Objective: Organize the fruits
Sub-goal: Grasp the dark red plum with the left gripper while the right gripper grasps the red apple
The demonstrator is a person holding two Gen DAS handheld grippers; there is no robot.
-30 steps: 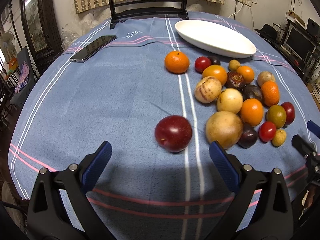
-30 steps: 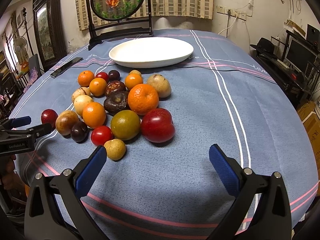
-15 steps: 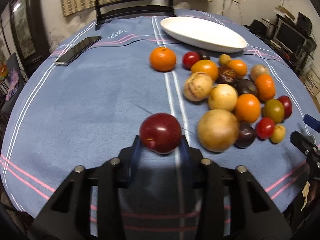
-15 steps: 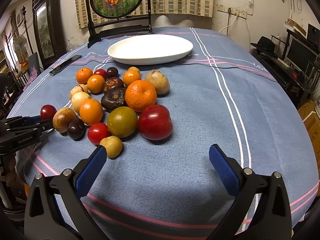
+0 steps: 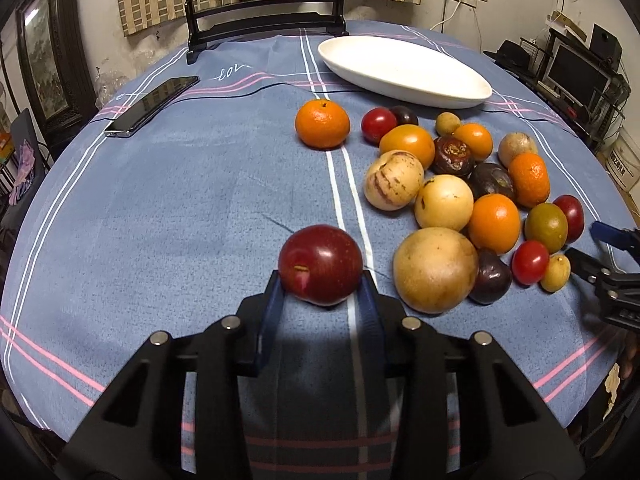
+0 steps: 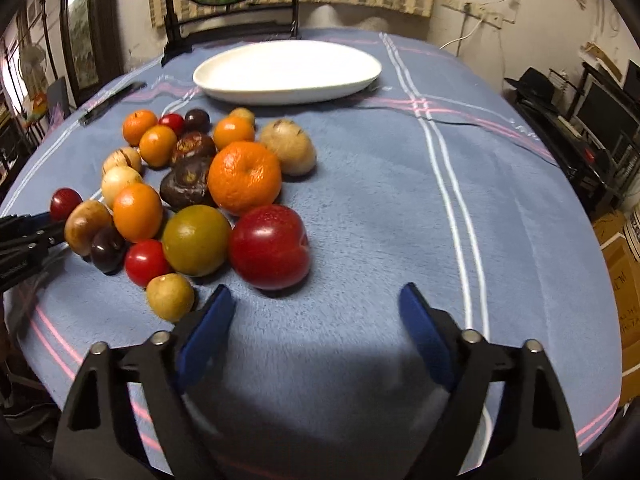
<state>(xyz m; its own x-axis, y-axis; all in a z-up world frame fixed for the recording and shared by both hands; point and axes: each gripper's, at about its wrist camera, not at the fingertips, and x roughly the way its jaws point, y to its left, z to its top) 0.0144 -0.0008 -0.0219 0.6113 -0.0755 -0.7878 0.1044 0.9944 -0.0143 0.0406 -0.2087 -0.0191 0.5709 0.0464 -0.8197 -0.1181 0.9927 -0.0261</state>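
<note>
Two grippers: both in view
Left gripper (image 5: 322,300): clamped on dark red plum (image 5: 320,264), left of the fruit pile (image 5: 460,184)
Right gripper (image 6: 316,316): fingers apart, holding nothing, just short of big red fruit (image 6: 270,246)
Writing: cursive "lov" stitched in white on blue tablecloth (image 5: 160,200); rest not readable
White oval plate (image 5: 404,70): beyond the pile, bare
Phone (image 5: 152,106): flat, far left, well apart from the fruit
Lone orange (image 5: 322,123): near the pile's far-left edge, not touching
Obstruction: tan round fruit (image 5: 436,270) sits just right of the plum
</note>
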